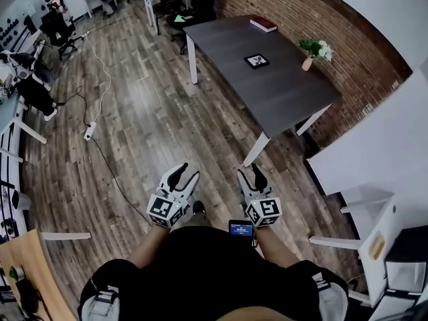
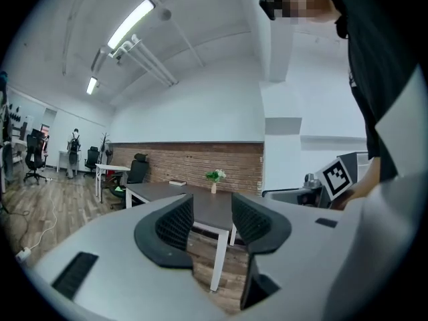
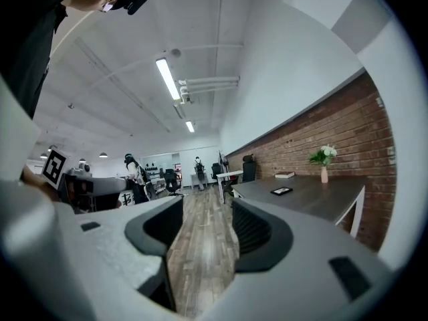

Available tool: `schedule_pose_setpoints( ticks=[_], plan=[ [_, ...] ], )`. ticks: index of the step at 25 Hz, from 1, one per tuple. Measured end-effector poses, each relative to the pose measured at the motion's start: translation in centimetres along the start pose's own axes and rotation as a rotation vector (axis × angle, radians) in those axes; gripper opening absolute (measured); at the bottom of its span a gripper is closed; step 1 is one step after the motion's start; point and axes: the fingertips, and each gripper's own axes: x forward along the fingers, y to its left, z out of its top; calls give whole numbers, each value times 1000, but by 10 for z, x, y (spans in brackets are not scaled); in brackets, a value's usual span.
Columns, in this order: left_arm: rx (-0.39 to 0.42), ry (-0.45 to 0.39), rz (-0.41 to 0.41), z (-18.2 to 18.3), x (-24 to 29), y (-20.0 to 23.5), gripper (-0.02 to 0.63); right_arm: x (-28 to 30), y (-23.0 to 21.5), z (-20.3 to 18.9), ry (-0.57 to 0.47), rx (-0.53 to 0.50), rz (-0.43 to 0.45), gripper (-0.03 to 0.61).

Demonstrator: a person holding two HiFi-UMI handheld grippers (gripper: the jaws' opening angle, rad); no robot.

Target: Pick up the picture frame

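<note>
The picture frame (image 1: pixel 257 61) is small and black and lies flat near the middle of the dark grey table (image 1: pixel 281 92); it also shows in the right gripper view (image 3: pixel 281 191). My left gripper (image 1: pixel 185 174) and right gripper (image 1: pixel 251 174) are held close to my body over the wood floor, well short of the table. Both point level toward the table. Each gripper's jaws stand open with nothing between them, as the left gripper view (image 2: pixel 212 221) and right gripper view (image 3: pixel 207 227) show.
On the table stand a small vase of flowers (image 1: pixel 313 49) at the right edge and a red book (image 1: pixel 263 24) at the far end. A brick wall (image 1: pixel 321 19) runs behind it. A cable and power strip (image 1: pixel 89 132) lie on the floor at left. White shelving (image 1: pixel 374 233) stands at right.
</note>
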Motion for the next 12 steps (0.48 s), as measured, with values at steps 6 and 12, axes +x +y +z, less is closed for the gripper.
schedule_pose_setpoints(
  ticks=[6, 12],
  plan=[
    [-4, -23, 10, 21, 60, 88, 173, 103, -14, 21, -16, -2, -6, 233],
    [-24, -38, -7, 36, 102, 154, 173, 180, -29, 47, -38, 16, -28, 233]
  ],
)
